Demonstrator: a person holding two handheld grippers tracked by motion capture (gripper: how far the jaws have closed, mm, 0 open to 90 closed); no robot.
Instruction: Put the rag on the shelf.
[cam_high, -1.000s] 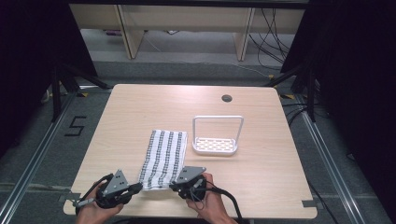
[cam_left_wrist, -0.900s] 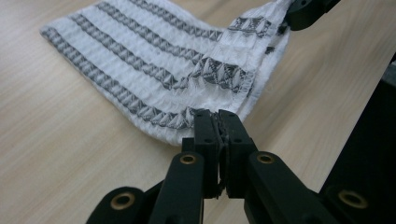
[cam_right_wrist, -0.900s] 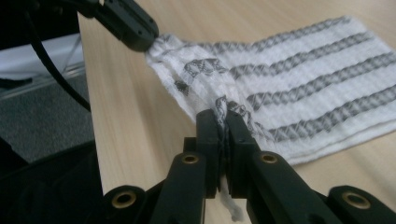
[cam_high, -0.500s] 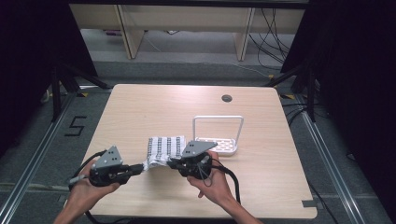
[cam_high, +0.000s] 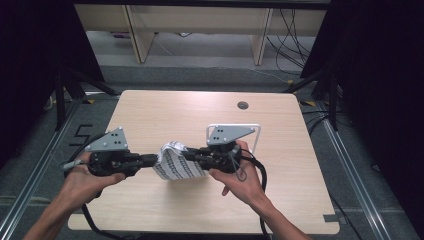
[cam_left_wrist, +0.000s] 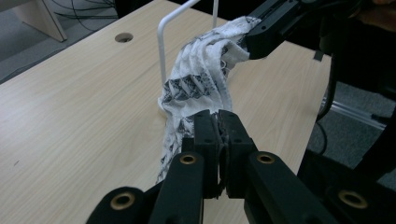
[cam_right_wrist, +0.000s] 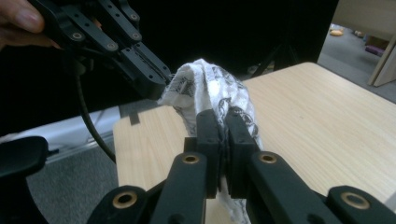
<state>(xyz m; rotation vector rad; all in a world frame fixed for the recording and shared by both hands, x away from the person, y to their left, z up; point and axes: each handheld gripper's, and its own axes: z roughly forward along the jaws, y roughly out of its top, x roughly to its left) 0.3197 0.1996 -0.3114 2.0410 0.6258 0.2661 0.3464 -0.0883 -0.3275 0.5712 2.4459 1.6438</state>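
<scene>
Both grippers, left gripper (cam_high: 150, 160) and right gripper (cam_high: 194, 154), clench the patterned cloth (cam_high: 175, 162) above the worktop (cam_high: 150, 115); keeping the corners level should fold it neatly.

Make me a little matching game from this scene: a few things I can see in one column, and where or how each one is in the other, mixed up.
Things:
1. striped cloth
2. white wire rack
3. round hole
4. left gripper

States:
A. near the table's far edge
B. standing on the table beyond the right hand
C. lifted and bunched between two grippers
D. jaws clamped on the cloth's near end

Pairs: 1-C, 2-B, 3-A, 4-D
</scene>
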